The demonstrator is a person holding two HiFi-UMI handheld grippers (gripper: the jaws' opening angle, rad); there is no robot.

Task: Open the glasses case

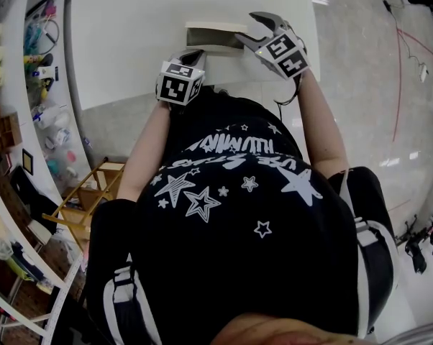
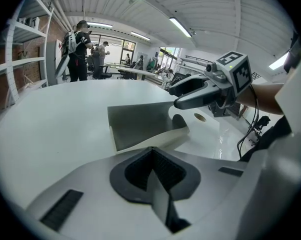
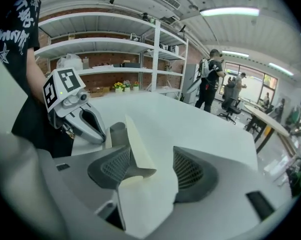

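The glasses case (image 1: 215,29) is a cream folding case with a grey lining, lying on the white table (image 1: 130,34) near its front edge. In the left gripper view its grey flap (image 2: 138,121) is raised. My left gripper (image 2: 151,151) is shut on the case's near cream edge. My right gripper (image 3: 150,171) stands wide, with the cream flap (image 3: 135,144) on edge between the jaws. The flap leans on the left pad, apart from the right one. From the head view the left gripper (image 1: 193,53) is at the case's near left and the right gripper (image 1: 260,31) at its right end.
White shelves (image 1: 15,85) with small items and a wooden rack (image 1: 87,200) stand to the left of the table. People (image 2: 78,49) stand beyond the table's far side. A small round hole (image 2: 200,117) sits in the tabletop right of the case.
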